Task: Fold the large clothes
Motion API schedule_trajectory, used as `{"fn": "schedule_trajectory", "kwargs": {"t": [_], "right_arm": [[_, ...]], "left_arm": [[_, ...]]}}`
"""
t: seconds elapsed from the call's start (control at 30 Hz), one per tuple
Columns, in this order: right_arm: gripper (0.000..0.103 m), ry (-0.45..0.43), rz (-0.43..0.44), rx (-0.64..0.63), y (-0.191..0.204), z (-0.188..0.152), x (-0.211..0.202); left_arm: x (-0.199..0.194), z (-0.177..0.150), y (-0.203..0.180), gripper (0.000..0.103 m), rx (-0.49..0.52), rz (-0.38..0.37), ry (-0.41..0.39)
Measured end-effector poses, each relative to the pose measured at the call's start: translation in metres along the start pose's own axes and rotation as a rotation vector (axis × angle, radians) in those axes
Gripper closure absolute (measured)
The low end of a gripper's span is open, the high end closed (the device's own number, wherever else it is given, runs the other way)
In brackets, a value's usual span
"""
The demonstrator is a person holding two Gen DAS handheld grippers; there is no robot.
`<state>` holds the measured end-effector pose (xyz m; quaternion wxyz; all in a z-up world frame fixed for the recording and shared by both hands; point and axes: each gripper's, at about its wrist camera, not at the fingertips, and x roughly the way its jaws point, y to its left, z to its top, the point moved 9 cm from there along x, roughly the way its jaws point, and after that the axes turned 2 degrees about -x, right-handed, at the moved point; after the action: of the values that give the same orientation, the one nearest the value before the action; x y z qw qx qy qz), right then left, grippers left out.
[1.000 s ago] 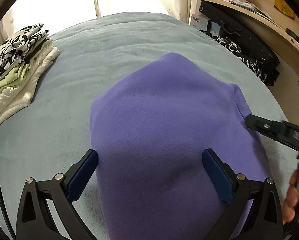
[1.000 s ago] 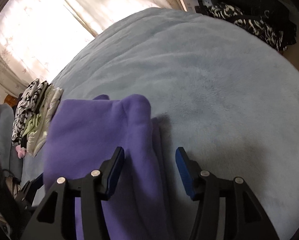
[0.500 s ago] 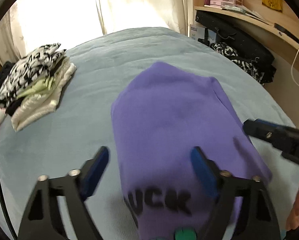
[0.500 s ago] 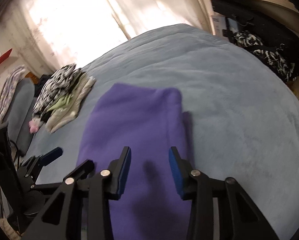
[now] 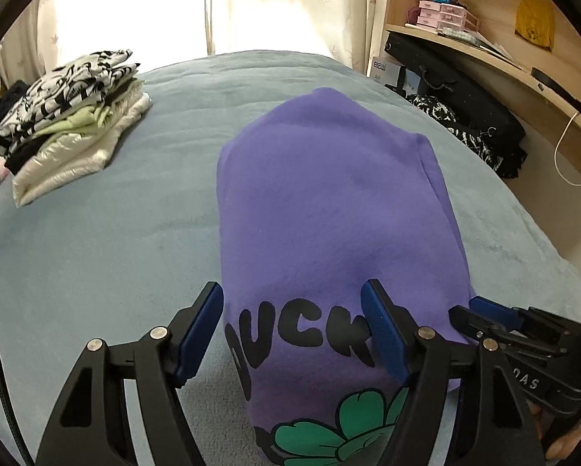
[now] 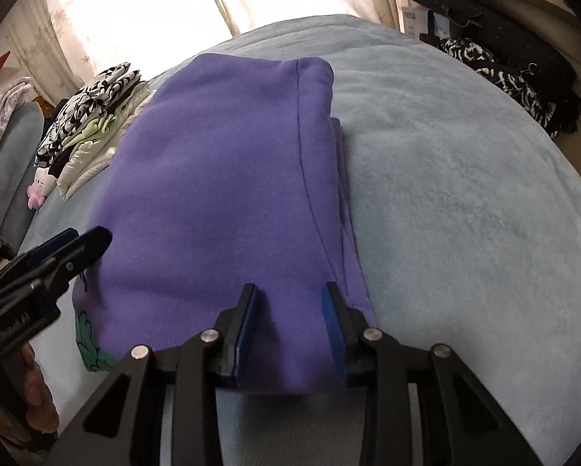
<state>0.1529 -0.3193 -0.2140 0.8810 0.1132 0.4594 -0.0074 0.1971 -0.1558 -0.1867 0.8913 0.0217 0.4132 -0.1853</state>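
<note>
Purple sweatshirt (image 5: 329, 209) lies folded on the pale blue bed (image 5: 96, 256), printed end nearest the camera. Left gripper (image 5: 292, 326) – jaws apart and just been narrowing, straddling the print, pads not pressing. Right gripper (image 6: 290, 330) – jaws closing in over the near edge, still apart. Stack of folded clothes (image 5: 68, 116) sits well apart at left.

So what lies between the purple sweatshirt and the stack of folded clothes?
Only bare blue blanket lies between the purple sweatshirt and the stack of folded clothes; the left wrist view shows it best.
</note>
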Motion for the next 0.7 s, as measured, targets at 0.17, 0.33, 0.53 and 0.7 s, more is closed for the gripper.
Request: {"fn": "schedule_trajectory", "kwargs": {"t": [0.17, 0.33, 0.53, 0.7], "right_arm": [[0.069, -0.027, 0.005, 0.033, -0.003, 0.000, 0.001], [0.068, -0.056, 0.025, 0.046, -0.005, -0.001, -0.001], [0.068, -0.068, 0.035, 0.049, -0.004, -0.001, -0.004], [0.067, -0.069, 0.034, 0.051, -0.002, -0.001, -0.007]], "left_arm": [[-0.002, 0.000, -0.001, 0.030, 0.037, 0.036, -0.030], [-0.006, 0.003, 0.000, 0.020, 0.045, 0.082, -0.045], [-0.011, -0.001, 0.010, 0.013, -0.026, 0.049, -0.006], [-0.019, -0.006, 0.013, 0.011, -0.033, 0.061, 0.005]]}}
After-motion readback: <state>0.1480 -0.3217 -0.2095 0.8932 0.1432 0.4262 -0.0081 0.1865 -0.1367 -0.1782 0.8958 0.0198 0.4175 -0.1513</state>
